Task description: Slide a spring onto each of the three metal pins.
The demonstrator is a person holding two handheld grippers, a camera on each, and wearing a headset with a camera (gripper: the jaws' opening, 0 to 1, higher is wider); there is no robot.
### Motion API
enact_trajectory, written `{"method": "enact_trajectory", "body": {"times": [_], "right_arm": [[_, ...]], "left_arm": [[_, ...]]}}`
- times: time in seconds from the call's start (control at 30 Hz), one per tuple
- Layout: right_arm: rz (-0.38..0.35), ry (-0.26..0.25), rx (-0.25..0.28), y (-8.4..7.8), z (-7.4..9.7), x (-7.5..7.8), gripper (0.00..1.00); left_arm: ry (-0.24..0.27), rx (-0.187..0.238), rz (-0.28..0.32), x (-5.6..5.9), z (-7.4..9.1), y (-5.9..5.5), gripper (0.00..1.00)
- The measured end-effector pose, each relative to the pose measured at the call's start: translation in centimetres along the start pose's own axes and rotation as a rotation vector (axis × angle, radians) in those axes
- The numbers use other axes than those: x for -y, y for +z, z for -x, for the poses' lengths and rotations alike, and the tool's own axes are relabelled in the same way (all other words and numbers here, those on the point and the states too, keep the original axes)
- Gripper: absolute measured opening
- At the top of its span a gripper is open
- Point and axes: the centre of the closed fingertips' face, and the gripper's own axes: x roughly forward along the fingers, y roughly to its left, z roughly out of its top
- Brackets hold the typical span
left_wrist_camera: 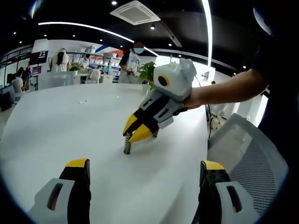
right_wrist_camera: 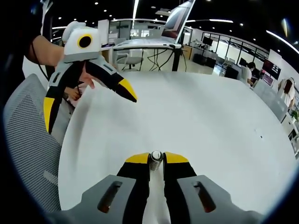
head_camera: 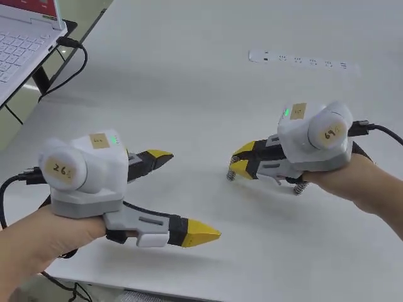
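My right gripper (head_camera: 242,161) is at the right of the white table (head_camera: 189,88), shut on the top of a small metal spring (head_camera: 232,172) that stands upright with its foot on the table. In the right gripper view the spring (right_wrist_camera: 156,159) sits between the yellow tips of the right gripper (right_wrist_camera: 156,158), with a rounded metal end showing at its top. A second spring (head_camera: 300,187) lies under the right hand. My left gripper (head_camera: 181,195) hovers at the lower left, wide open and holding nothing, with its tips pointed toward the spring (left_wrist_camera: 127,143).
A white laptop (head_camera: 19,38) on a stand sits at the far left with a black cable (head_camera: 74,60) trailing off it. A white power strip (head_camera: 305,61) lies at the back right. The table's front edge runs just below the left gripper. A grey mesh chair (left_wrist_camera: 252,154) stands beside the table.
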Motion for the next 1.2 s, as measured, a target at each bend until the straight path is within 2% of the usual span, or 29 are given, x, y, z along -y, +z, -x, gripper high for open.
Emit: {"method": "enact_trajectory", "body": {"times": [0.43,0.53,0.6,0.7,0.93,1.2], "right_arm": [[-0.010,0.005,-0.004,0.0,0.1,0.0,0.08],[-0.015,0.007,-0.002,0.1,0.1,-0.1,0.13],[-0.024,-0.008,0.010,0.4,0.2,0.1,0.19],[-0.037,-0.012,0.028,0.9,0.8,0.2,0.18],[-0.050,-0.037,0.080,1.9,2.8,0.4,0.24],[-0.070,-0.058,0.109,1.2,5.6,0.4,0.35]], "left_arm": [[-0.004,-0.002,-0.001,0.2,-0.2,0.2,0.95],[-0.006,-0.007,-0.005,0.3,-0.3,0.2,0.95],[-0.008,-0.010,-0.008,0.4,-0.4,0.3,0.95],[-0.010,-0.016,-0.017,0.6,-0.6,0.6,0.95],[-0.002,-0.007,-0.047,0.7,-1.2,2.5,0.96],[-0.003,-0.006,-0.081,1.5,-2.4,3.9,0.96]]}}
